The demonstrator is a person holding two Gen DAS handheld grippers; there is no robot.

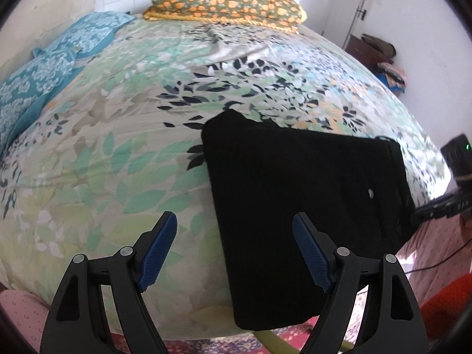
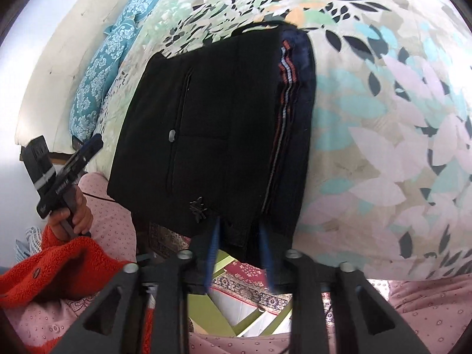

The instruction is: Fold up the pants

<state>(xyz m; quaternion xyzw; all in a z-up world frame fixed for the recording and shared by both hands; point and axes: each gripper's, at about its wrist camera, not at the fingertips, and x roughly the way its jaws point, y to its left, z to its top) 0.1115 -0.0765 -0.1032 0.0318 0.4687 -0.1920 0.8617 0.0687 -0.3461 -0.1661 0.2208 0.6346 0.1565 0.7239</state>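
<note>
The black pants [image 1: 298, 203] lie folded in a thick rectangle at the near edge of the bed, overhanging it a little. In the right wrist view the pants [image 2: 212, 135] show a back pocket with a button and a striped waistband lining on their right side. My left gripper [image 1: 236, 253] is open and empty, just above the pants' left edge. My right gripper [image 2: 240, 253] is nearly closed, its blue pads around the pants' near overhanging edge. The left gripper [image 2: 73, 159] also shows at the left of the right wrist view, and the right gripper's body [image 1: 451, 194] shows at the right of the left wrist view.
The bed has a leaf-print sheet [image 1: 124, 135]. A teal pillow [image 1: 44, 70] lies at the left and an orange flowered pillow [image 1: 224, 3] at the far end. A patterned rug [image 2: 244, 283] lies on the floor below. A pile of clothes [image 1: 386, 65] stands at the right wall.
</note>
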